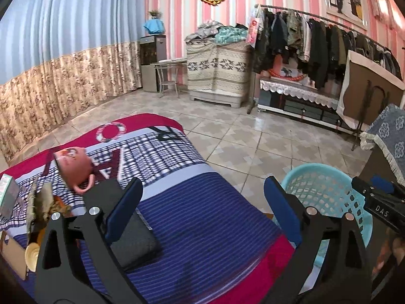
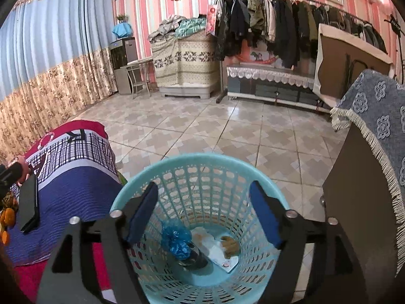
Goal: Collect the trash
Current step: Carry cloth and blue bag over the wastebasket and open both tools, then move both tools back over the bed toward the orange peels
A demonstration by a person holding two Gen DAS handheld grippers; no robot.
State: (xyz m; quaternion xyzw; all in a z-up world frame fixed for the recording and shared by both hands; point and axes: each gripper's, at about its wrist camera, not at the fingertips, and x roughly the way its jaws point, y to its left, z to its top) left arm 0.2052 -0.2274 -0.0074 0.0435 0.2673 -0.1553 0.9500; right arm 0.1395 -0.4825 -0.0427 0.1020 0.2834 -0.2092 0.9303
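A turquoise plastic basket (image 2: 197, 158) stands on the floor beside the cloth-covered table (image 1: 197, 202). In it lie a crumpled blue wrapper (image 2: 176, 243), a dark can (image 2: 195, 255) and white paper (image 2: 215, 248). My right gripper (image 2: 203, 190) hangs open above the basket's mouth with nothing between its fingers; it also shows at the edge of the left wrist view as the right gripper (image 1: 379, 202). My left gripper (image 1: 202, 187) is open over the table, empty. A pile of peels and scraps (image 1: 43, 202) lies at the table's left, beside a small box (image 1: 7, 190).
A pink cup (image 1: 73, 167) lies on its side on the table, with a black wallet (image 1: 136, 238) nearer me. A dark cabinet with a blue fringed cloth (image 2: 374, 116) stands right of the basket. Tiled floor (image 2: 202, 126) runs to a clothes rack (image 2: 278, 20) at the far wall.
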